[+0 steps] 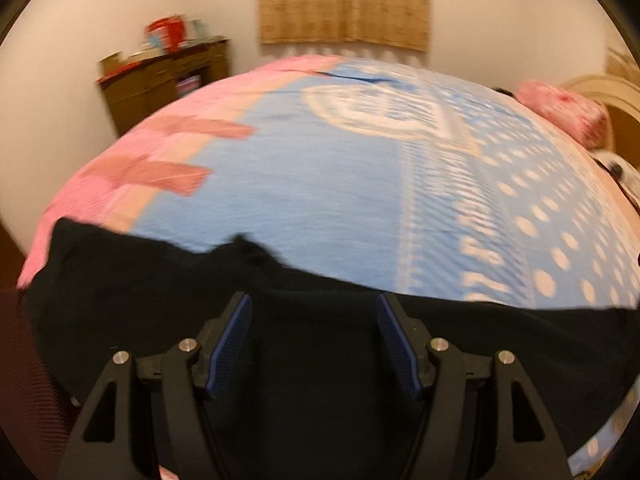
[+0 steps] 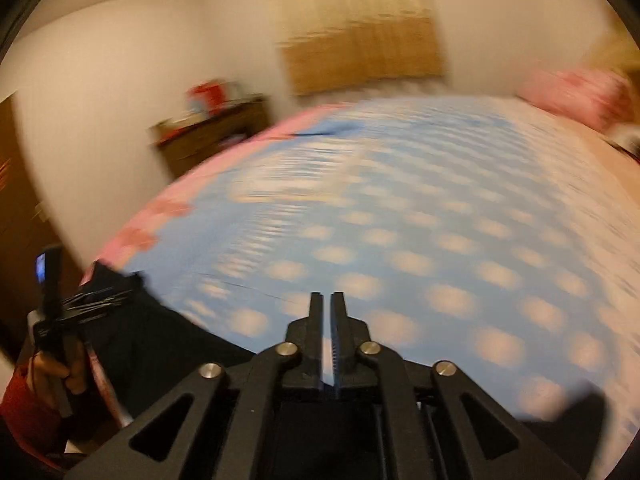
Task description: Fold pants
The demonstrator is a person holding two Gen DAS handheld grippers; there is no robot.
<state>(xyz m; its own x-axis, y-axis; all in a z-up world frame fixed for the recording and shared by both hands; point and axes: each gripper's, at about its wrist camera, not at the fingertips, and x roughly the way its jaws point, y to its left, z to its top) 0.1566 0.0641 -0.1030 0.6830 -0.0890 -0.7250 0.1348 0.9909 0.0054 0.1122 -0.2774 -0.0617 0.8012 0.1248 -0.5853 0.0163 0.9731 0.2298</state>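
Note:
Black pants (image 1: 200, 300) lie along the near edge of a bed with a blue dotted cover (image 1: 340, 200). My left gripper (image 1: 314, 308) is open, its blue-padded fingers (image 1: 236, 332) spread just above the black cloth. My right gripper (image 2: 327, 300) is shut with nothing between its fingers, held above the blue cover (image 2: 400, 220). In the right wrist view the pants (image 2: 152, 344) show at lower left, and a dark bit of cloth (image 2: 580, 408) at lower right. The left gripper's handle and the hand holding it (image 2: 52, 320) sit at the far left. Both views are motion-blurred.
A wooden cabinet (image 1: 168, 80) with red items on top stands against the far wall at left. A tan curtain (image 1: 344, 4) hangs behind the bed. A pink pillow (image 1: 560, 112) and headboard are at far right. The cover has a pink border (image 1: 120, 168) on the left.

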